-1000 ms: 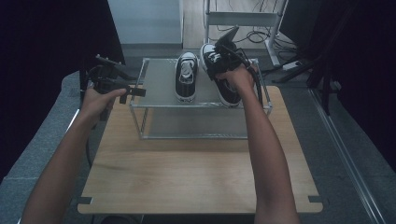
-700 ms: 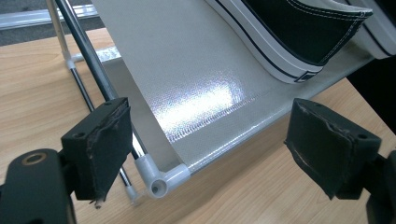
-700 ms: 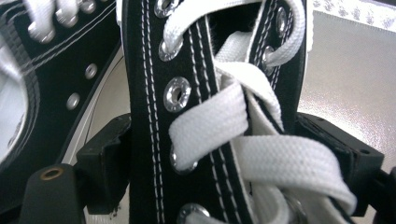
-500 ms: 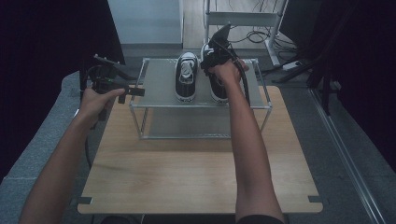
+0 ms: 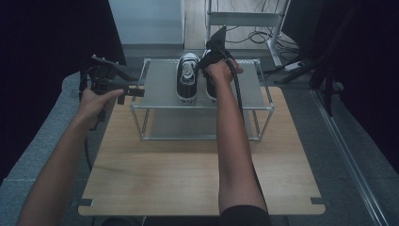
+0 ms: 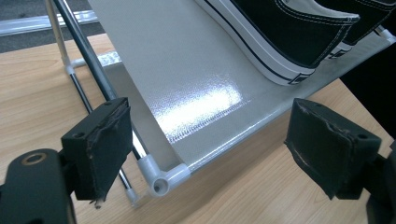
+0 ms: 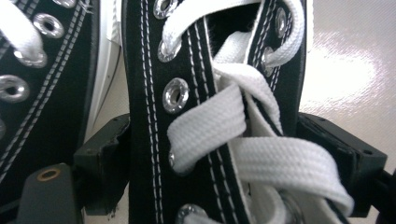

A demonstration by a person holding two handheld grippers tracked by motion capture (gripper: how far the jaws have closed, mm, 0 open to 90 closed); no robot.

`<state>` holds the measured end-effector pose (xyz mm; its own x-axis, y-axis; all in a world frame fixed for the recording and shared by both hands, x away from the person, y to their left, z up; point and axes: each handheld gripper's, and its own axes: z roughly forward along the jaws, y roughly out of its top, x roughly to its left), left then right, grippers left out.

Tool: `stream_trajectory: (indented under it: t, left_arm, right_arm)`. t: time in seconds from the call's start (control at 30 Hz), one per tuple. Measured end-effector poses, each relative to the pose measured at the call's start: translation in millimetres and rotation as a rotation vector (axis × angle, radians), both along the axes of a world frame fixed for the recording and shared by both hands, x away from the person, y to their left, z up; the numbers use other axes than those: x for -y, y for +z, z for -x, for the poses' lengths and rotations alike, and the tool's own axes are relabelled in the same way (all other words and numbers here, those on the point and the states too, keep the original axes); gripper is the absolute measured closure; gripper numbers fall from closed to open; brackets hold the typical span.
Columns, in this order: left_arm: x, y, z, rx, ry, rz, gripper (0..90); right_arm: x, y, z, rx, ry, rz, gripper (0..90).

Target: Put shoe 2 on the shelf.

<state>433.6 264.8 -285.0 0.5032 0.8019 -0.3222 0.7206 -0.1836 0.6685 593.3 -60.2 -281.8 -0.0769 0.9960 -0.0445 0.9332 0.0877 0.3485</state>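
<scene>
On the grey rack shelf point(image 5: 244, 87): your right claw point(image 7: 233, 158) pinches the black canvas sneaker point(image 7: 205, 93) across its laces.
Handling: light, soft; hold the sides.
Left claw point(image 6: 205, 149): spread, empty.

Glossy textured shelf point(image 6: 187, 88), canvas sneaker point(image 7: 187, 116), wooden table point(image 5: 188, 174)

Black sneakers point(image 5: 187, 77), white laces point(image 7: 219, 126)

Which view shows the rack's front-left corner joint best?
Left gripper view: the white corner joint sits close up between the open left gripper jaws. In the high view it's a tiny spot on the rack. The right gripper view has shoe laces instead.
</scene>
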Motion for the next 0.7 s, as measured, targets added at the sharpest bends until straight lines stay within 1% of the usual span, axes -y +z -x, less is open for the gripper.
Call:
stream_trajectory:
  t: [0.07, 0.1, 0.13, 0.17, 0.2, 0.27, 0.3, 0.33, 0.37, 0.43, 0.47, 0.5, 0.57, 0.67, 0.7]
  left_arm:
    - [0.1, -1.1, -0.4, -0.002, 0.003, -0.001, 15.1]
    - [0.6, -1.6, -0.5, -0.002, 0.002, -0.002, 15.1]
    - [1.5, -1.9, -0.6, -0.003, 0.003, -0.007, 15.0]
    - [2.4, -2.2, -0.7, -0.002, 0.002, -0.010, 15.0]
    - [3.3, -2.3, -0.5, -0.003, 0.001, -0.011, 15.0]
    - [5.8, -2.4, -0.3, -0.003, -0.005, -0.013, 15.0]
    - [7.0, -2.5, -0.1, -0.003, -0.008, -0.016, 15.0]
    - [7.6, -2.5, 0.1, -0.002, -0.009, -0.016, 15.0]
    - [8.3, -2.6, 0.2, -0.002, -0.010, -0.017, 15.0]
    - [9.1, -3.0, 0.1, -0.001, -0.010, -0.015, 15.0]
    - [9.4, -3.2, 0.0, -0.001, -0.009, -0.015, 15.0]
    - [10.2, -3.7, -0.4, -0.001, -0.006, -0.013, 15.0]
    - [12.4, -4.8, -1.1, 0.000, -0.008, -0.010, 15.0]
    - [16.2, -7.0, -1.4, 0.002, -0.010, -0.010, 15.0]
    - [17.5, -7.6, -1.2, 0.004, -0.013, -0.010, 15.0]
  right_arm:
    - [-1.0, -1.3, -1.2, -0.006, 0.003, -0.003, 15.9]
    - [-1.8, -1.4, -1.4, -0.003, 0.011, 0.004, 16.6]
    - [-2.5, -0.8, -1.1, 0.016, 0.014, 0.010, 16.2]
    - [-2.9, 2.7, -0.3, 0.038, 0.007, -0.010, 18.1]
    - [-3.8, 5.9, 1.3, 0.061, 0.014, -0.007, 21.3]
    - [-5.1, 10.4, 4.3, 0.080, 0.026, -0.011, 21.7]
    - [-4.7, 11.6, 5.5, 0.085, 0.038, -0.021, 20.6]
    - [-4.1, 13.4, 8.1, 0.084, 0.059, -0.039, 18.7]
    - [-3.4, 14.8, 10.4, 0.095, 0.076, -0.043, 18.8]
    - [1.1, 19.3, 19.1, 0.139, 0.116, -0.080, 19.3]
    - [5.5, 22.5, 25.7, 0.169, 0.135, -0.110, 20.7]
    - [8.8, 24.3, 29.8, 0.187, 0.151, -0.127, 21.5]
    - [20.3, 28.8, 43.6, 0.236, 0.203, -0.192, 23.9]
    - [35.1, 33.1, 61.4, 0.295, 0.264, -0.233, 25.7]
    - [41.8, 34.7, 69.4, 0.325, 0.288, -0.246, 26.4]
